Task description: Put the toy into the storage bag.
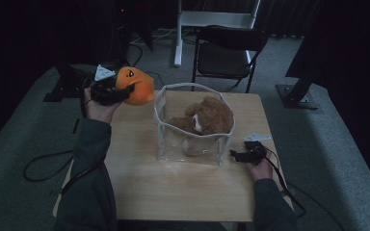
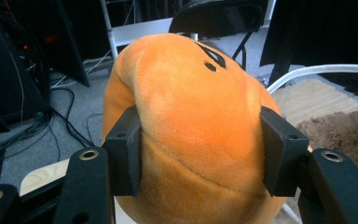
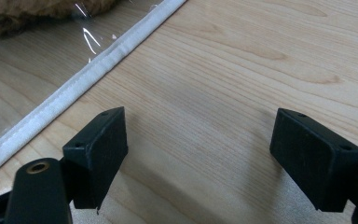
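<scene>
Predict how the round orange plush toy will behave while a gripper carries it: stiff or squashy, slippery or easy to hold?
The round orange plush toy is probably squashy: its sides bulge around the left gripper pads pressing in. The fuzzy fabric likely resists slipping. It seems light, since it is held raised beside the clear plastic bag without sagging.

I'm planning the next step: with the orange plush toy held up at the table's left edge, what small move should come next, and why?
Probably carry the orange plush toy rightward over the clear bag: the left hand-held gripper clamps it beside the open top, where a brown plush toy already lies.
</scene>
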Action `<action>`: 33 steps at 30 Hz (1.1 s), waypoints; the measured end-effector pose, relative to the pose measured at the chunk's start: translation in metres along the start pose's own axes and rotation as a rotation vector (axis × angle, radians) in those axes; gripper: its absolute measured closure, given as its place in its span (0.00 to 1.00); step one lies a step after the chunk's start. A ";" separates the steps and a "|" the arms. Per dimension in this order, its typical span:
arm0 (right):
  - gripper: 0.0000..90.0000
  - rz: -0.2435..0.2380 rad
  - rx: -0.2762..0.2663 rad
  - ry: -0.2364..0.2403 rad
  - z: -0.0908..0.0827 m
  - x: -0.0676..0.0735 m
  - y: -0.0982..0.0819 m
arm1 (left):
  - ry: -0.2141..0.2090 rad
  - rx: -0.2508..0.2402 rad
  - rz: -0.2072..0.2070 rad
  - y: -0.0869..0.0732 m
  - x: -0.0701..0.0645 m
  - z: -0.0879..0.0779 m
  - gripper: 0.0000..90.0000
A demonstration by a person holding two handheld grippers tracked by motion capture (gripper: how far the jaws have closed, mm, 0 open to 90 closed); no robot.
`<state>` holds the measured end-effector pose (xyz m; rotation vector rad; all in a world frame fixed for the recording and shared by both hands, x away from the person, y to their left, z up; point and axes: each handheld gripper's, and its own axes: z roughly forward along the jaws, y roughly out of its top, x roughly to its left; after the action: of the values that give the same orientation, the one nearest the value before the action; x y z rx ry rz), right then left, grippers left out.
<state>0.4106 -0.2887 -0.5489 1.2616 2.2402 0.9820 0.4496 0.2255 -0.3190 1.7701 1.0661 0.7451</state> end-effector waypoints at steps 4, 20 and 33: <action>0.20 0.000 0.000 0.000 0.000 0.000 0.000 | -0.020 -0.019 -0.003 0.004 -0.002 -0.003 0.47; 0.20 0.000 0.000 0.000 0.000 0.000 0.000 | -0.073 -0.056 0.016 0.016 -0.017 -0.009 0.47; 0.20 0.000 0.000 0.000 0.000 0.000 0.000 | -0.129 -0.062 0.045 0.021 -0.031 -0.007 0.47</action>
<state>0.4106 -0.2887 -0.5489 1.2613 2.2401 0.9823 0.4375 0.1960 -0.2985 1.7696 0.9108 0.6749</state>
